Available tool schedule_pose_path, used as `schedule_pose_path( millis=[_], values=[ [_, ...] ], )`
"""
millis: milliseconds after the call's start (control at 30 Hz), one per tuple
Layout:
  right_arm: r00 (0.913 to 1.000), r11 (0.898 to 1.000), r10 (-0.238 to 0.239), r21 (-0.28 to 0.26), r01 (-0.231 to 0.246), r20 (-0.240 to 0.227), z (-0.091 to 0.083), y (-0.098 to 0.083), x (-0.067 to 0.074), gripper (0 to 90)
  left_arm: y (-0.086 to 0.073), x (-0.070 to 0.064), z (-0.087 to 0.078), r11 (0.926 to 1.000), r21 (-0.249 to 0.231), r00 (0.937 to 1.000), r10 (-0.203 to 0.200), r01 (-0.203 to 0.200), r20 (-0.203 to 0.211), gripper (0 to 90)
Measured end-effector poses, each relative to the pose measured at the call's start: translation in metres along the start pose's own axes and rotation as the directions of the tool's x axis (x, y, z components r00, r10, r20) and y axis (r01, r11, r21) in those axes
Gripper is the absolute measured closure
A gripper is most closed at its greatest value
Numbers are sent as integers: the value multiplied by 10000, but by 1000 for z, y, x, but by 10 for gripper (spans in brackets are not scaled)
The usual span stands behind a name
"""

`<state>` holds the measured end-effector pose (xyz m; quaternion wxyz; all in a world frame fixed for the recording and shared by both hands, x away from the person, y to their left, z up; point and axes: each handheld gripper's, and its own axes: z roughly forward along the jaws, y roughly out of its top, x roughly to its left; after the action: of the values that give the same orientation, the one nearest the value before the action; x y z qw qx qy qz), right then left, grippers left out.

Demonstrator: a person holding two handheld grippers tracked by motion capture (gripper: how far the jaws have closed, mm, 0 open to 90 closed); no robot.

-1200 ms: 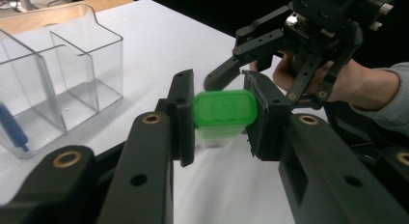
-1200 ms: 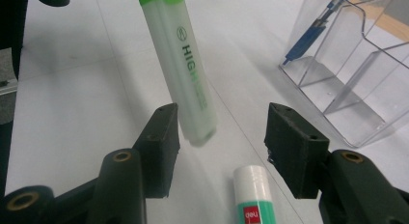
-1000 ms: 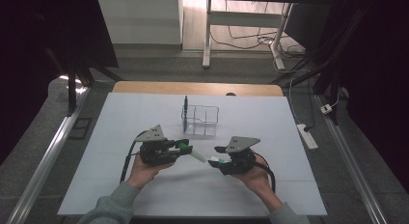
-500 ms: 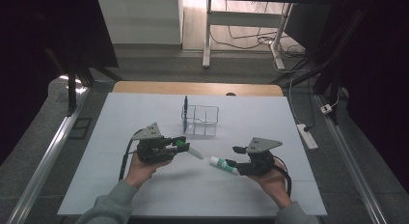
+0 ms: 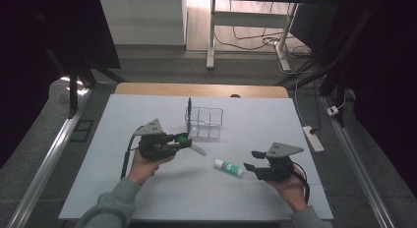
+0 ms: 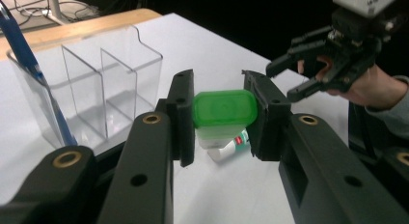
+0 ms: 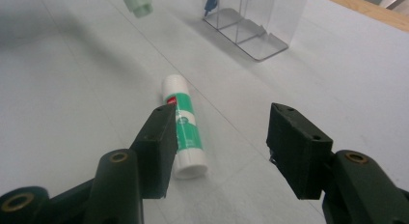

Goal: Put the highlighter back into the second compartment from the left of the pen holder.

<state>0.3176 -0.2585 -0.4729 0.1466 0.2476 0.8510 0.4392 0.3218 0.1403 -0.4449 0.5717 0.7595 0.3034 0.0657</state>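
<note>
the white worktop (image 5: 147,198) fills the middle of the high view. in its upper centre stands a clear plastic organizer (image 5: 205,123) with several compartments, and a blue pen (image 5: 189,110) stands upright in the compartment at its left end. in the left gripper view the same organizer sits at upper left, the pen leaning along its left wall. nothing lies between the organizer and the hands; the stretch of worktop around the glue stick is bare.

the left claw (image 5: 183,139), left of centre in the high view, is pinching a green cap (image 6: 224,108); in the left gripper view both pads press on the cap's two sides at mid-frame. a pale tube end sticks out past the jaws toward lower right.

the glue stick (image 5: 228,167), white with a green label, lies flat on the worktop just right of centre, between the two hands. the right claw (image 5: 250,160) is at lower right, its jaws spread with nothing in them. in the right gripper view the stick (image 7: 184,130) lies beside the left jaw's tip, partly hidden behind it, not between the pads.
</note>
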Motion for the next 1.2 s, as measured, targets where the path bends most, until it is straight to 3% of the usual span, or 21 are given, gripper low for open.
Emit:
schedule_pose_path(
  millis=[500,1200],
  values=[
    [9986,9993,343,-139,-338,390,-10,-10,-12,440,47,16,14,9997,157,9964,206,-194,-823,664],
    [9980,9987,501,93,-505,386,-6,-14,-16,430,82,46,35,9992,397,9820,13,64,-1890,663]
  ],
)
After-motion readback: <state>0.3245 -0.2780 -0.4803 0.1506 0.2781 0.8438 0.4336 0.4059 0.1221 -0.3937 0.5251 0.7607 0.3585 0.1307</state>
